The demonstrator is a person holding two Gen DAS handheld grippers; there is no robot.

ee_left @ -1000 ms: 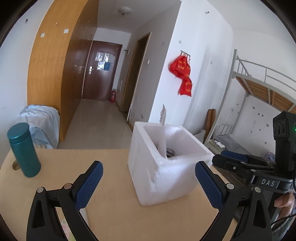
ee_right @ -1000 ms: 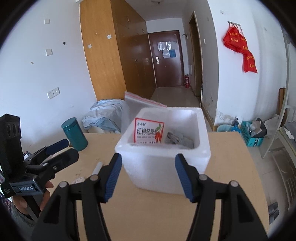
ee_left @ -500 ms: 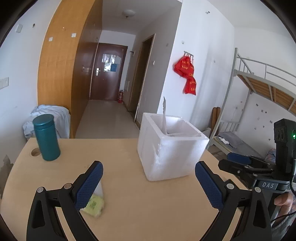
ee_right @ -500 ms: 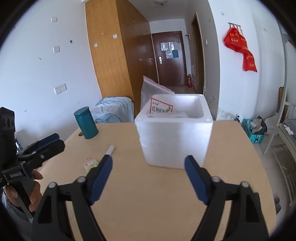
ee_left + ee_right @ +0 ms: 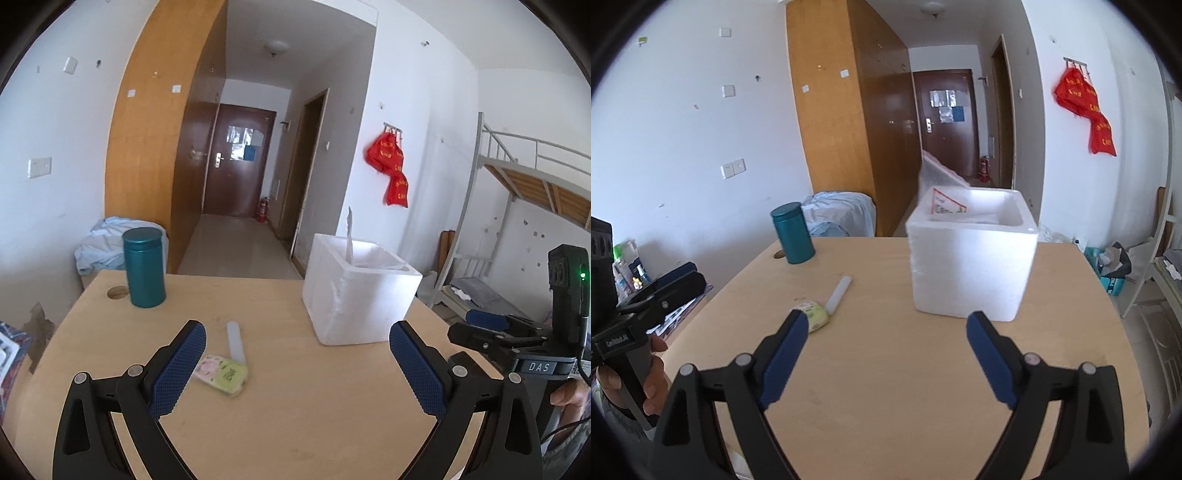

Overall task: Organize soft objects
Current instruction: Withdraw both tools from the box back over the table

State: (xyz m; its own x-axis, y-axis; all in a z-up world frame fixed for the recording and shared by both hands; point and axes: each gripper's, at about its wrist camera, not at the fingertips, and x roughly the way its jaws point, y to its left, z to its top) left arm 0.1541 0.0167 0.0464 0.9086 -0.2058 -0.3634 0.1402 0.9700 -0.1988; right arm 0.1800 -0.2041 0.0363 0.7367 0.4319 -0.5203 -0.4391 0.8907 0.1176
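Note:
A white foam box [image 5: 356, 291] [image 5: 971, 266] stands on the wooden table [image 5: 295, 406] with a plastic bag [image 5: 942, 203] sticking up out of it. A small green and pink soft packet [image 5: 221, 373] [image 5: 812, 314] lies on the table next to a white tube [image 5: 236, 341] [image 5: 839, 293]. My left gripper [image 5: 295, 369] is open and empty, with the packet just beside its left finger. My right gripper [image 5: 886, 354] is open and empty, short of the box; it also shows at the right of the left wrist view [image 5: 495, 328].
A teal canister [image 5: 143, 267] [image 5: 792, 232] stands at the table's far left by a round hole [image 5: 117, 293]. A light blue cloth heap [image 5: 99, 245] lies behind the table. A bunk bed [image 5: 517, 221] is on the right. A hallway with a brown door [image 5: 236, 166] is ahead.
Both grippers have pulled back from the foam box and stayed open. The box now looks smaller and farther. The packet and the white tube have come into view on the table.

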